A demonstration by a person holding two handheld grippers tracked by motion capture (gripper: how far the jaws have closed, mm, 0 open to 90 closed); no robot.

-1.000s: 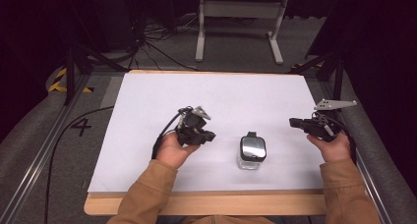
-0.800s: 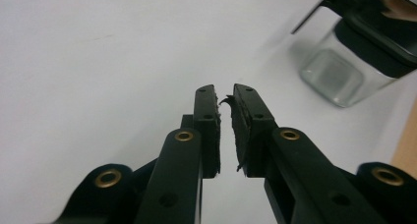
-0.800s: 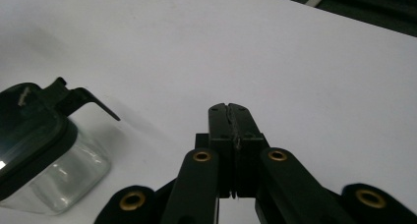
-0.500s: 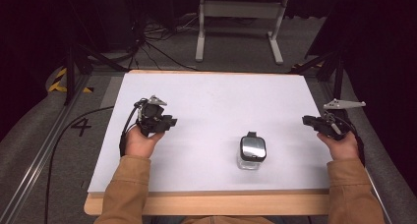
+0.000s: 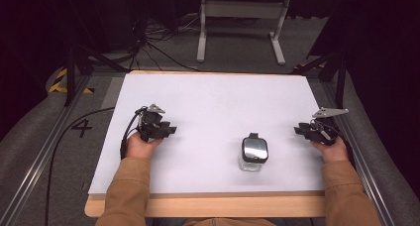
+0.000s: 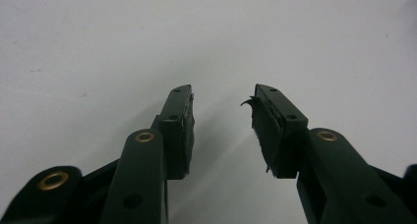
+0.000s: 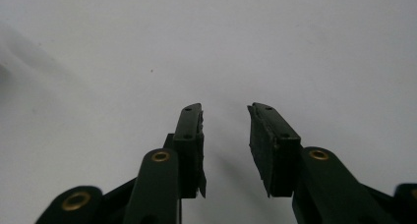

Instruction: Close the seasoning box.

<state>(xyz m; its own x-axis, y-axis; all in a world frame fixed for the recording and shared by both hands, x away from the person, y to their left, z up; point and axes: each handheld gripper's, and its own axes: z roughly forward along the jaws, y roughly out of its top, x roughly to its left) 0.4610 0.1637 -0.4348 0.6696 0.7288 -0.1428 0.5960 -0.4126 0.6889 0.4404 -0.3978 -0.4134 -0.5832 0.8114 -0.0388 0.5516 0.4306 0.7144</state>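
jar (image 5: 253, 154): contents too small to tell | sleeves cut off below

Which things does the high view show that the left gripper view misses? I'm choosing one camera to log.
High view alone: the jar with its dark lid, both hands, the right hand-held gripper, the floor and cables. Left gripper view alone: the worn pads up close, with an empty gap between them. Both: the left hand-held gripper, open, over the white table.

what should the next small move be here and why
Probably bring the right gripper in toward the jar. The jar stands alone with its black lid on, nearer that gripper than the left gripper, and both grippers are open and hold nothing over the white table.
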